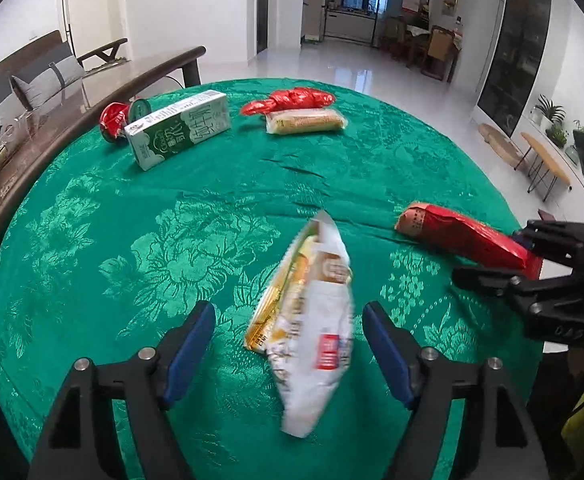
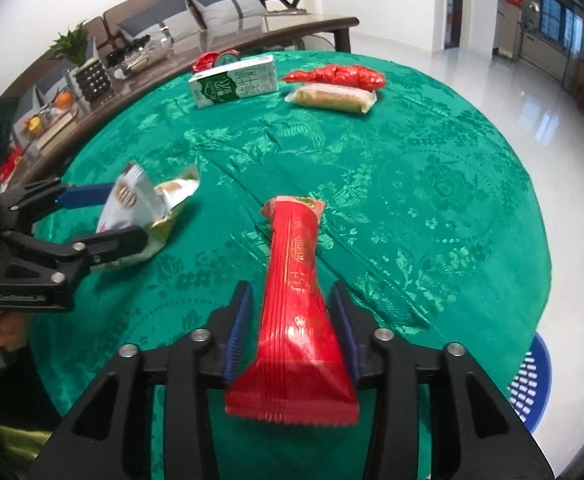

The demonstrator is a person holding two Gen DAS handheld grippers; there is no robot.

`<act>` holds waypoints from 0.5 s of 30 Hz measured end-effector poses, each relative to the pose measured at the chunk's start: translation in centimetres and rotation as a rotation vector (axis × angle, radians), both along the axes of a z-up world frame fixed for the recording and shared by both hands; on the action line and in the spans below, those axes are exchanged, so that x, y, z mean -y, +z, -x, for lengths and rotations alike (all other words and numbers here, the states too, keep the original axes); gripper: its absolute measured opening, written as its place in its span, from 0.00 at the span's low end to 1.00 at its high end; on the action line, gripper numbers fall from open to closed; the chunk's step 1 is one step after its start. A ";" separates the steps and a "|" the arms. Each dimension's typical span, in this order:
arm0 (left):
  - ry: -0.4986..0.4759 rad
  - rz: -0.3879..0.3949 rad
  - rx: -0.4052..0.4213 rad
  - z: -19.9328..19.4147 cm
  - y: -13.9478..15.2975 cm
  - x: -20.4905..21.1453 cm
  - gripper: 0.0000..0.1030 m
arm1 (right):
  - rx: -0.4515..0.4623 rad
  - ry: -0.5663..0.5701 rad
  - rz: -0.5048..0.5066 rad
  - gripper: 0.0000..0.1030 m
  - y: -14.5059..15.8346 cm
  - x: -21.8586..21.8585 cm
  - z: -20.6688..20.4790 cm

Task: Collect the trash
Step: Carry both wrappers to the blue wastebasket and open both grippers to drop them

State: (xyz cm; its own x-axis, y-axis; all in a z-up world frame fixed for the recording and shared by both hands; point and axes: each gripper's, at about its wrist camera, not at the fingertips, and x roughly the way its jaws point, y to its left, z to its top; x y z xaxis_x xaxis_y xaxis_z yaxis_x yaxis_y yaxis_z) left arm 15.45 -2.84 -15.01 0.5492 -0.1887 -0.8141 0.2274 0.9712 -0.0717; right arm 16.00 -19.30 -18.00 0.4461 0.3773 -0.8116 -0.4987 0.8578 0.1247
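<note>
**Two wrappers, two sets of fingers**

The left gripper [image 1: 287, 344] has its fingers spread wide, with the white snack bag [image 1: 312, 320] loose between them. The right gripper [image 2: 292, 328] has its fingers near the red wrapper [image 2: 296, 312], not squeezing it. Both lie on the green bench [image 1: 131, 240].

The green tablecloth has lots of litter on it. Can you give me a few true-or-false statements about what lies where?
1. A green-and-white milk carton lies on its side on the green tablecloth. True.
2. The red wrapper sits between the fingers of the right hand-held gripper. True.
3. The white-and-yellow snack bag is beside the left hand-held gripper, outside its fingers. False: it is between its blue pads, which stand clear of it.
4. The crumpled red bag lies next to the clear-wrapped yellow snack. True.
5. A blue basket stands on the tablecloth. False: the blue basket is below the table's edge.
</note>
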 end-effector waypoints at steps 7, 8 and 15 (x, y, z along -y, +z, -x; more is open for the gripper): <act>-0.062 -0.022 0.015 0.3 0.8 0.4 0.75 | -0.019 0.026 -0.010 0.38 0.6 0.0 -0.1; -0.071 -0.026 0.006 0.4 0.7 0.5 0.75 | -0.021 0.032 -0.008 0.32 0.7 -0.2 -0.1; -0.114 -0.092 -0.037 0.3 -0.7 1.9 0.32 | -0.028 0.045 0.012 0.22 0.7 -0.9 -0.7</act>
